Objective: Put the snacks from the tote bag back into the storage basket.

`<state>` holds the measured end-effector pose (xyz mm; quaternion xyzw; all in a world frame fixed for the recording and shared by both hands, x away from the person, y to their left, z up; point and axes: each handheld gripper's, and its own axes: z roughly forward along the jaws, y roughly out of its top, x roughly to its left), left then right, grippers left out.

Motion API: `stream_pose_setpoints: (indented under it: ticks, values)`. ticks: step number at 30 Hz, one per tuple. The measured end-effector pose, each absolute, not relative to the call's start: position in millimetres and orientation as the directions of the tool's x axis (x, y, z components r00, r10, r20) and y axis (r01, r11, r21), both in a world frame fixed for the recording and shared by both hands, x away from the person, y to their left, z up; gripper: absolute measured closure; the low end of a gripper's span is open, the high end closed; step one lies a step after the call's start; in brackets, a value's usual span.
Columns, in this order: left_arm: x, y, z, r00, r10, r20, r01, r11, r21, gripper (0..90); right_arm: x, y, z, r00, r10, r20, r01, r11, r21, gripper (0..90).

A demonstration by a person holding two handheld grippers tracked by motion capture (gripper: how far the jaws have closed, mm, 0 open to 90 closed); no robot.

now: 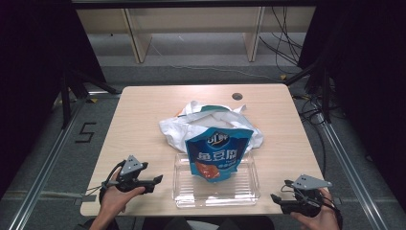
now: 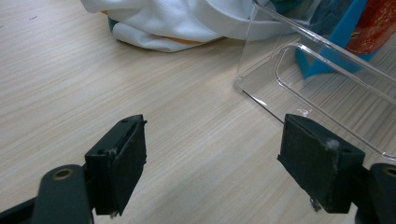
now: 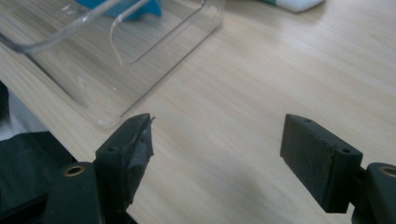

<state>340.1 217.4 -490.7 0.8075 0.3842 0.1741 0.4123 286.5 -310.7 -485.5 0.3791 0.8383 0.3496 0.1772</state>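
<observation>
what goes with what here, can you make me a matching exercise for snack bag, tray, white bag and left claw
Things:
1. snack bag
2. tray
3. white bag
4. left claw

States or places:
A. clear, near the table's front edge
B. open, holding nothing, left of the tray
C. blue, leaning in the tray
D. crumpled behind the tray

Pairs: 1-C, 2-A, 3-D, 4-B

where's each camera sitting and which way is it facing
High view: above the near table edge, looking forward and down; both hands, left tool and right tool show.
Left gripper view: rides the left tool, open jaws facing the clear tray.
Right gripper view: rides the right tool, open jaws facing the tray's other side.
All share the tray and the blue snack bag.
</observation>
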Motion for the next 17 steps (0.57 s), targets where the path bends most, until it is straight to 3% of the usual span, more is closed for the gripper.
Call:
stream_pose_setpoints:
  ticks: [1, 2, 3, 17]
  values:
    - [340.1, 217.5, -490.6, 0.644, 0.764, -0.035, 0.477, -0.366, 0.799, 22.0, 281.9, -307.8, -485.4, -0.619, 0.785, 0.014, 0.566, 0.434, 0.701, 25.1]
    - [340.1, 217.4, -490.7, 0.644, 0.764, -0.035, 0.477, -0.366, 0.799, 22.0, 284.4, -310.4, -487.6, -0.645, 0.762, -0.053, 0.515, 0.485, 0.707, 24.6]
    - [340.2, 217.5, -490.7, 0.644, 0.764, -0.034, 0.477, -0.367, 0.799, 22.0, 281.5, -307.5, -487.4, -0.627, 0.779, -0.013, 0.556, 0.458, 0.693, 24.7]
    - [340.2, 216.7, -491.1, 0.641, 0.767, -0.037, 0.478, -0.361, 0.801, 22.0, 284.3, -310.9, -489.7, -0.647, 0.761, -0.045, 0.525, 0.487, 0.698, 24.7]
